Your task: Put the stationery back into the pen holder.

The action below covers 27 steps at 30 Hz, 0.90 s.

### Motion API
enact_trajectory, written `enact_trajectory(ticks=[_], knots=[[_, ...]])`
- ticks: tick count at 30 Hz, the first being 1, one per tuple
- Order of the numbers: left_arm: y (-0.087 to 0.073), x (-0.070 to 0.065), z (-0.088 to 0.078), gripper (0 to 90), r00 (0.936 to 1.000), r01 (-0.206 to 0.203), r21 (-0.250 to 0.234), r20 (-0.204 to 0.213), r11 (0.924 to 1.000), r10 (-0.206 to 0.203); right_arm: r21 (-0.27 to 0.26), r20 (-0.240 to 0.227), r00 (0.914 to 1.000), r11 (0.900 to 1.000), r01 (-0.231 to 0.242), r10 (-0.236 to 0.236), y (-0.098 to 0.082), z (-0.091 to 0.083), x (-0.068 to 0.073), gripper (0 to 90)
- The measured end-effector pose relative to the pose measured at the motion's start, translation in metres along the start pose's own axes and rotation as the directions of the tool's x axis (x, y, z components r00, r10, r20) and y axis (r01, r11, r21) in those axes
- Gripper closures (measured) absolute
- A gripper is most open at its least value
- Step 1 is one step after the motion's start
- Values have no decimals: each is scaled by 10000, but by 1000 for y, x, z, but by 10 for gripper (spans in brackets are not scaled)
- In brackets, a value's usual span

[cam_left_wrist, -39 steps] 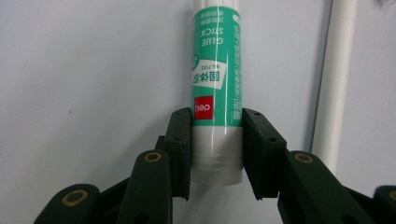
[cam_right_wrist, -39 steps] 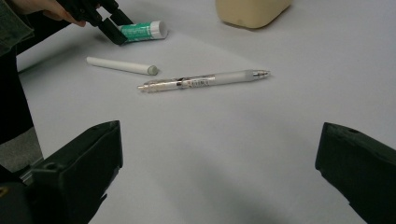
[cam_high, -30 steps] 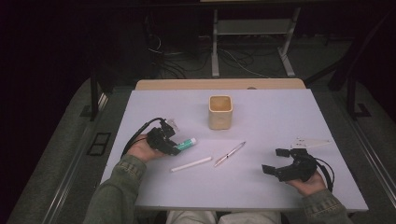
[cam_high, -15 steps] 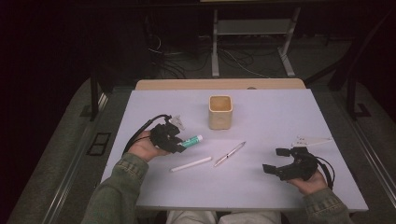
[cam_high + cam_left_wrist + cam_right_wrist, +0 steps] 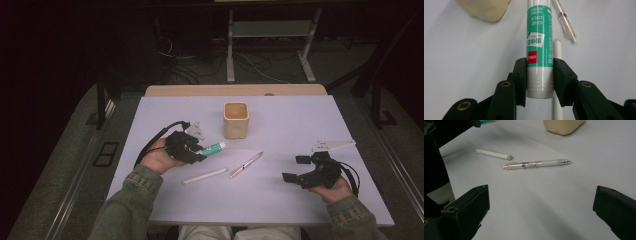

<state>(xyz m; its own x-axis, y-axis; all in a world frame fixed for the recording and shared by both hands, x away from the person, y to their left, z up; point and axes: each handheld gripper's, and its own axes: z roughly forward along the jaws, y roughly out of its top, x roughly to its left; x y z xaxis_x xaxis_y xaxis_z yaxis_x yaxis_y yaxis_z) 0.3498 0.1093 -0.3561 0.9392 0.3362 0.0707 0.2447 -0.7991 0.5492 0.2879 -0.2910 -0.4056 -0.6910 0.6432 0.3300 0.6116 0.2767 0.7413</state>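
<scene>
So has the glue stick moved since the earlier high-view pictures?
Yes. The glue stick, clamped in the left gripper, has shifted a little up the picture, toward the beige cup, away from the white stick lying on the table.

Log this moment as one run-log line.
left gripper: shut on green-and-white glue stick | right gripper: open, holds nothing | clear pen, white stick: on table | beige square cup: upright

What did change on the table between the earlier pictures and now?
The left gripper, shut on the glue stick, moved a little toward the beige cup and lifted the stick off the table. The right gripper, white stick and pen stayed in place.
</scene>
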Motion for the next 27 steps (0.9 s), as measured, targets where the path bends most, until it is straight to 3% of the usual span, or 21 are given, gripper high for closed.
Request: enact_trajectory(ticks=[4,16,21,27], knots=[[4,-6,-1,641,9992,-233,-183,-339,9996,227,130,-74,10000,9999,41,-40,6,1,0,4],[11,-17,2,641,9954,-746,-523,-640,9958,712,689,-388,9976,9958,602,-576,30,7,6,4],[14,-22,6,642,9950,-871,-663,-546,9940,835,880,-509,9958,9929,805,-762,40,10,8,4],[18,-29,8,642,9898,-1258,-677,-757,9897,1206,1257,-806,9918,9861,1088,-991,53,16,11,4]])
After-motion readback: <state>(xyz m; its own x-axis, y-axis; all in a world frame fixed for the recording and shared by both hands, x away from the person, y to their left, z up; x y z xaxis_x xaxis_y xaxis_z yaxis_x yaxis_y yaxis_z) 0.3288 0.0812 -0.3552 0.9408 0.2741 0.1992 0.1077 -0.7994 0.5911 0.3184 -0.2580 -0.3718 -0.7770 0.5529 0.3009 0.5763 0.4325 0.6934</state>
